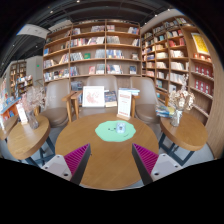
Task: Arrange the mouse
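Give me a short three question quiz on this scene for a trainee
1. True or false: the gripper is shut on a mouse.
2. What colour is the mat on the round table? A) green B) red C) black
3. What fills the wall beyond the table?

Key: 1. False: the gripper is open with nothing between its fingers. 2. A. 3. Bookshelves.

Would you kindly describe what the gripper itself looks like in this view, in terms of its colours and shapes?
Only the gripper's two fingers show. Each finger is dark and tapers toward its tip, and each bears a magenta pad on its inner face: the left pad, the right pad. The pads look ribbed or textured. No cables, markings or sleeve are visible.
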Demonstrator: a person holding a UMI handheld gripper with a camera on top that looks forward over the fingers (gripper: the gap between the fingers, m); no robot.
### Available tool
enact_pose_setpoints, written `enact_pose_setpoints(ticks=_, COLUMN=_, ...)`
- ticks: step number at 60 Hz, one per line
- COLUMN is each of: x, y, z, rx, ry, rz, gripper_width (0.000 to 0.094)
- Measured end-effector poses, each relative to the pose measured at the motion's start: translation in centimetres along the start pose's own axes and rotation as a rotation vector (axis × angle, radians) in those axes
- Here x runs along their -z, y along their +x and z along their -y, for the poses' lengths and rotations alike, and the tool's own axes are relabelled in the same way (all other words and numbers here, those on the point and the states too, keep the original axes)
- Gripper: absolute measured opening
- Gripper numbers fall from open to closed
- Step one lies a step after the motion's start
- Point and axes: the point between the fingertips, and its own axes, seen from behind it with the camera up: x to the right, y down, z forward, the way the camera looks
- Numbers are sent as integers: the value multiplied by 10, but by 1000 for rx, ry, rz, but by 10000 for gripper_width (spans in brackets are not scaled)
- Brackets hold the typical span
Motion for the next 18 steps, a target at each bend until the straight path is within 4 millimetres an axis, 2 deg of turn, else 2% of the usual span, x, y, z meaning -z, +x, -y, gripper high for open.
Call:
enact_pose_setpoints(ticks=7, x=12, y=7, z=2, rx=8, ry=27, rz=-19, gripper_width=858)
enact_pose_setpoints(ticks=12, x=17, y=4, z=5, rx=39, ry=46, rz=-5, gripper_width=859)
enact_pose_setpoints(ticks=18, x=21, y=0, z=0, rx=25, ry=31, rz=5, gripper_width=854)
